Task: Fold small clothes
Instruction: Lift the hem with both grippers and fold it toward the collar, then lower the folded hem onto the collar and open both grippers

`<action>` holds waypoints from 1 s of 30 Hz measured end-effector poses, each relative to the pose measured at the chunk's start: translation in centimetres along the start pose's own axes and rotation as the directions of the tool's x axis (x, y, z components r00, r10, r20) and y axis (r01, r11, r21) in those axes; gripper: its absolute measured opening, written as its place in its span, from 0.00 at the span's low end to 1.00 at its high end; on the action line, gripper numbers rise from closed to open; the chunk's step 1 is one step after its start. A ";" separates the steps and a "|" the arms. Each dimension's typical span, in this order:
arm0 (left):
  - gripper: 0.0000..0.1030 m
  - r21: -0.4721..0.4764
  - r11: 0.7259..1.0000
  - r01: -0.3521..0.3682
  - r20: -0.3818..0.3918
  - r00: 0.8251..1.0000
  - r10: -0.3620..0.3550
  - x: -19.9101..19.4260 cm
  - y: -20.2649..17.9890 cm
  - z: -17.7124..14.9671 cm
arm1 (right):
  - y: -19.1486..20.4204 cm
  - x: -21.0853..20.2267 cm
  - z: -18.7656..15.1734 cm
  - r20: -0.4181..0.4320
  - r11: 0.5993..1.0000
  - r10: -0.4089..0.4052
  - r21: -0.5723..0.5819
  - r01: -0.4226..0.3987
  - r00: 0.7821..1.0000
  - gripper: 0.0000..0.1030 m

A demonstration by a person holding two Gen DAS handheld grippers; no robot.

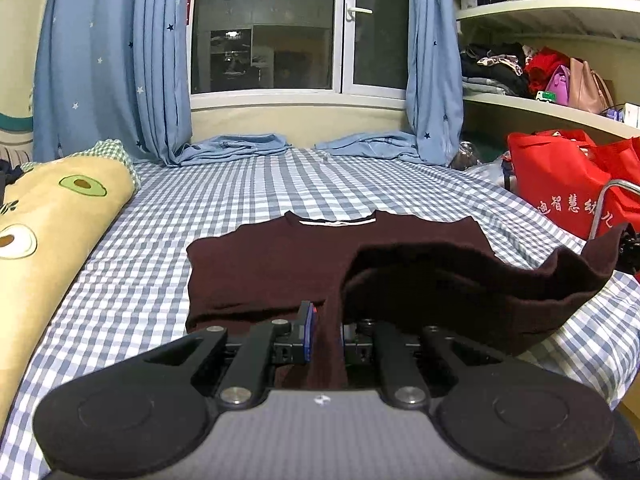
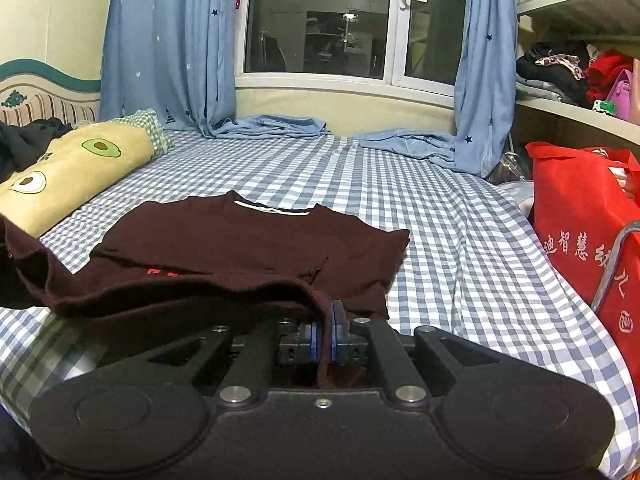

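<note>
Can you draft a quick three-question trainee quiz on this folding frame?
1. True or false: both tongs, left and right, are shut on the maroon shirt.
2. Which end of the shirt is lifted: A) collar end B) near hem?
3. What lies on the checked bedsheet to the shirt's left?

Key: 1 true. 2 B. 3 the avocado-print pillow.

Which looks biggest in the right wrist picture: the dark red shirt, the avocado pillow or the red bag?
1. dark red shirt, though it lies nearest the camera
2. avocado pillow and red bag look about alike; the bag is cut off at the edge, so no ranking.
</note>
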State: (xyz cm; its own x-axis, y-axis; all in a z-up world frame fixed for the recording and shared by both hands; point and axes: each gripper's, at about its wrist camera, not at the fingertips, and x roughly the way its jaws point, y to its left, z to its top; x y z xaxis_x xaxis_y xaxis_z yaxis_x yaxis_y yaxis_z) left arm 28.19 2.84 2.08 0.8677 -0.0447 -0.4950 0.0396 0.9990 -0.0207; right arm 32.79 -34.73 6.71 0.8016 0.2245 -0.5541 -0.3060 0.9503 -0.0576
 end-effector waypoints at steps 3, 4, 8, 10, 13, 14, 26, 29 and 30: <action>0.11 0.009 1.000 0.009 -0.010 1.000 -0.009 1.4 0.3 1.0 | -0.3 1.0 0.6 -0.015 1.000 0.010 0.005 -0.010 1.000 0.05; 0.11 0.015 1.000 0.015 -0.015 1.000 -0.015 1.9 0.5 1.3 | -0.4 1.3 0.8 -0.020 1.000 0.013 0.004 -0.013 1.000 0.05; 0.11 0.029 0.999 0.020 -0.026 0.999 -0.019 4.0 1.2 2.8 | -0.4 2.9 2.3 -0.030 1.000 0.024 -0.017 -0.025 0.999 0.05; 0.11 0.027 0.999 0.024 -0.029 0.999 -0.023 5.0 1.7 3.7 | -0.5 3.9 3.3 -0.030 0.999 0.025 -0.033 -0.026 0.999 0.04; 0.11 0.023 0.999 0.023 -0.039 0.999 -0.023 6.9 2.7 5.1 | -0.7 5.5 4.7 -0.034 0.999 0.027 -0.045 -0.029 0.999 0.04; 0.11 0.025 0.999 0.021 -0.045 0.999 -0.020 7.7 3.0 5.7 | -0.8 6.2 5.3 -0.037 0.998 0.028 -0.047 -0.029 0.999 0.04; 0.11 0.040 0.998 -0.039 -0.093 0.995 0.043 18.6 5.9 12.4 | -1.5 17.9 11.5 -0.138 0.994 0.010 -0.105 -0.025 0.990 0.04; 0.11 0.043 0.998 -0.050 -0.113 0.992 0.054 21.4 7.0 13.7 | -1.5 21.3 12.7 -0.191 0.994 0.043 -0.088 -0.061 0.981 0.04; 0.11 0.037 0.998 -0.044 -0.128 0.991 0.048 22.3 7.4 13.8 | -1.5 22.6 13.1 -0.210 0.994 0.057 -0.077 -0.074 0.976 0.04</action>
State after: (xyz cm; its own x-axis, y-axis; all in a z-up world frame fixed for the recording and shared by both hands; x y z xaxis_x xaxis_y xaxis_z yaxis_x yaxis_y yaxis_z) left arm 54.66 9.19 2.92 0.7979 0.0043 -0.6028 0.0200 0.9992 0.0335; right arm 58.06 -28.22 5.12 0.6575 0.2276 -0.7182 -0.4033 0.9115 -0.0803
